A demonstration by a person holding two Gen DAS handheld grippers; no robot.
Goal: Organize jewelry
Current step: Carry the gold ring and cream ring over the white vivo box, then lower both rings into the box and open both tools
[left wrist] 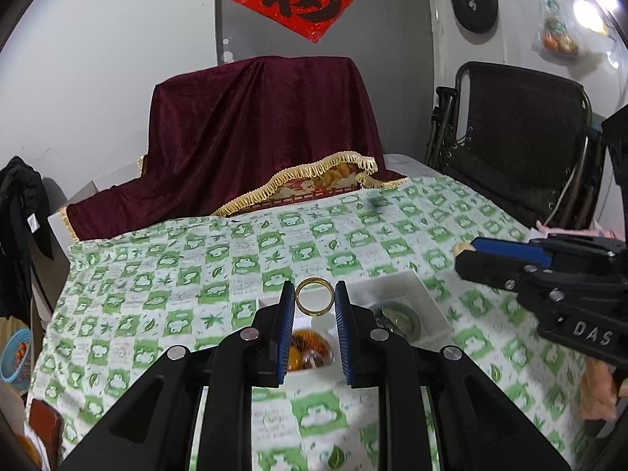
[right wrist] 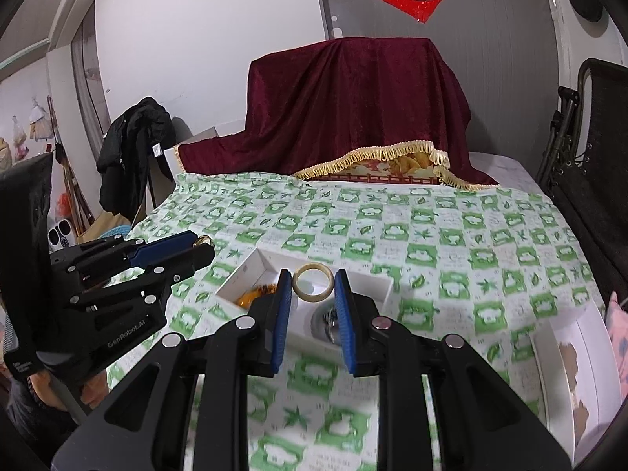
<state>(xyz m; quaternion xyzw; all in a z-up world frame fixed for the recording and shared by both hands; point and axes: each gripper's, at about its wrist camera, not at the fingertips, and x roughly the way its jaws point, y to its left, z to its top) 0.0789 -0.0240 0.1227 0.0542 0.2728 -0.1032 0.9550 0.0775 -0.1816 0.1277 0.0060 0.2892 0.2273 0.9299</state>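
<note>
My left gripper [left wrist: 314,298] is shut on a clear amber bangle [left wrist: 314,303] and holds it above a white jewelry box [left wrist: 424,298]. An orange bead bracelet [left wrist: 310,347] and a green bangle [left wrist: 400,318] lie in the box. My right gripper [right wrist: 314,284] is shut on a cream bangle [right wrist: 313,285] above the same box [right wrist: 251,274]. The left gripper shows at the left of the right wrist view [right wrist: 196,245], still holding the amber bangle [right wrist: 205,240]. The right gripper shows at the right of the left wrist view [left wrist: 467,253].
The table carries a green and white checked cloth [left wrist: 196,259]. A dark red velvet cloth [left wrist: 255,133] covers a box at the back. A black folding chair [left wrist: 518,137] stands at the right. A white lid [right wrist: 577,376] lies at the right table edge.
</note>
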